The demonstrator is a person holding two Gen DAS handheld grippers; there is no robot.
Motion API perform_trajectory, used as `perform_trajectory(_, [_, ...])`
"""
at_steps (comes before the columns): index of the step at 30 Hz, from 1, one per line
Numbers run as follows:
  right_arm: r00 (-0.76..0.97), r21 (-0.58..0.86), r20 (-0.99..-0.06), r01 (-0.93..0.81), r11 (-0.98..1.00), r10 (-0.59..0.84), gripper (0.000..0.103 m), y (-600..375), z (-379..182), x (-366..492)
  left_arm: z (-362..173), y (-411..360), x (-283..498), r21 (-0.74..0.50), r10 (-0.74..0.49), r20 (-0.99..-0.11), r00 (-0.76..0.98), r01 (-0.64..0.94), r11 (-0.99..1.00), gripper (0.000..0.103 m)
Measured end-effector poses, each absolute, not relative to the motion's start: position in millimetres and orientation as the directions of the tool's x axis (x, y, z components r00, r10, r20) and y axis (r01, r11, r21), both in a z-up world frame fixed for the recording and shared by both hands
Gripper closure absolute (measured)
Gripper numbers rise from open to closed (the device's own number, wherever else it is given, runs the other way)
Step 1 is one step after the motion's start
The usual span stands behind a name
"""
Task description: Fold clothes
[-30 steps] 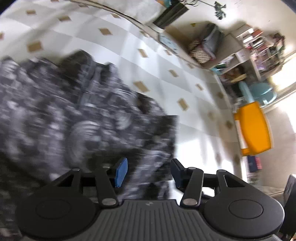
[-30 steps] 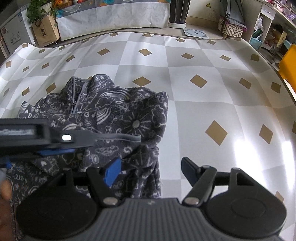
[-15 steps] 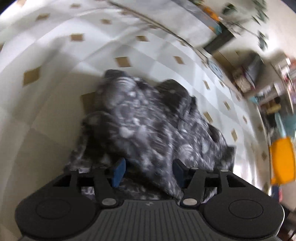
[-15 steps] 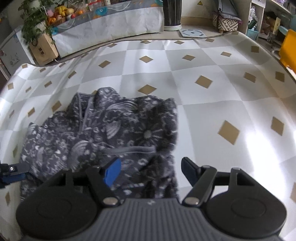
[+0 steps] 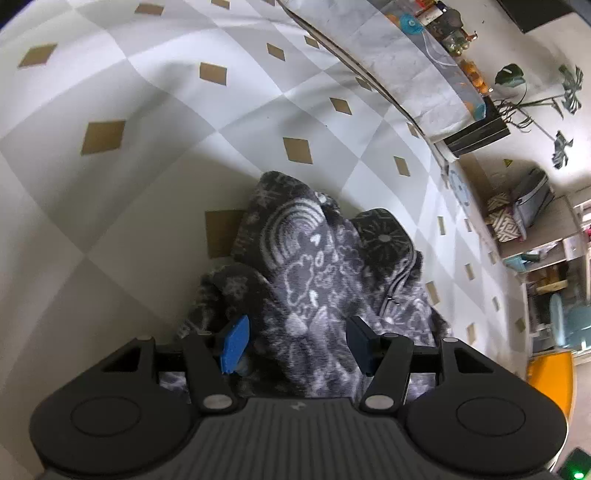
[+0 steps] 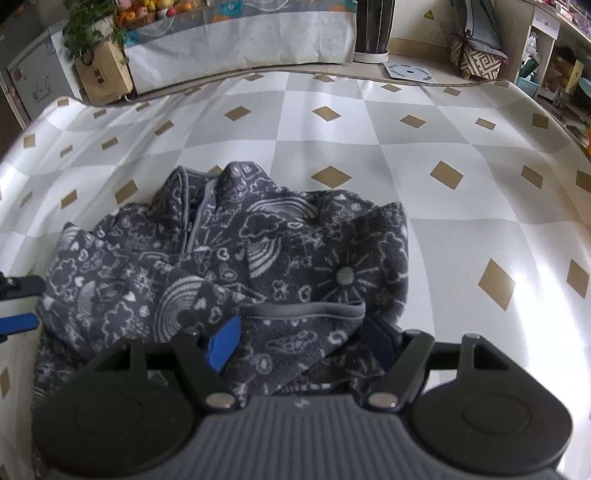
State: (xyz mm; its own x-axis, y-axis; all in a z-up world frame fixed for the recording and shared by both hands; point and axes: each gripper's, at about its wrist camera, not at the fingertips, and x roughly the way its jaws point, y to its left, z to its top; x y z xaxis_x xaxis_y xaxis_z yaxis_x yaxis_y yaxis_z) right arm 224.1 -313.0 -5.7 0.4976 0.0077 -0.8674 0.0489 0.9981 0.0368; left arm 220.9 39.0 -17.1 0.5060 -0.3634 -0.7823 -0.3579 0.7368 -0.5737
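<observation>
A dark grey fleece top (image 6: 236, 258) with white doodle patterns lies crumpled on a checkered mat (image 6: 424, 173); its zip collar points away from me. My right gripper (image 6: 299, 343) hangs low over the near edge, open, and a grey-bound hem (image 6: 306, 310) lies between its blue pads without being pinched. My left gripper (image 5: 297, 345) is open at the garment's (image 5: 310, 266) left end and straddles a raised fold. Its fingers (image 6: 18, 321) show at the left edge of the right wrist view.
The mat (image 5: 147, 110) spreads wide to the right of and beyond the garment. Along its far edge stand a cloth-draped low table (image 6: 240, 37), a cardboard box with a plant (image 6: 99, 70) and a dark cylinder (image 6: 371, 29). Shelves and a patterned basket (image 6: 480, 59) stand at the right.
My left gripper swung from in front of the right camera to the garment's left end, rolled, and its jaws widened a little. My right gripper moved forward and down, over the hem.
</observation>
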Motion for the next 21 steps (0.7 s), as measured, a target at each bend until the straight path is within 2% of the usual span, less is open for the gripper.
perform_trajectory(11, [0.436,-0.038,-0.899,0.012,0.999,-0.040,0.031,-317.8,-24.6,222.7,-14.8,51.5,223.8,-0.612,-0.377,-0.760,0.529,-0.389,0.689,0.045])
perform_trajectory(17, [0.395,-0.038,-0.918,0.001,0.999,-0.036,0.029,-329.5,-24.4,213.1,-13.0,50.3,224.2,-0.589,-0.362,-0.771,0.523,-0.373,0.716,0.044])
perform_trajectory(21, [0.352,-0.100,-0.933,-0.071,0.992,-0.069,0.029,-327.6,-26.7,203.9,-12.3,53.4,223.8,-0.569,-0.340,-0.785,0.518,-0.384,0.727,0.044])
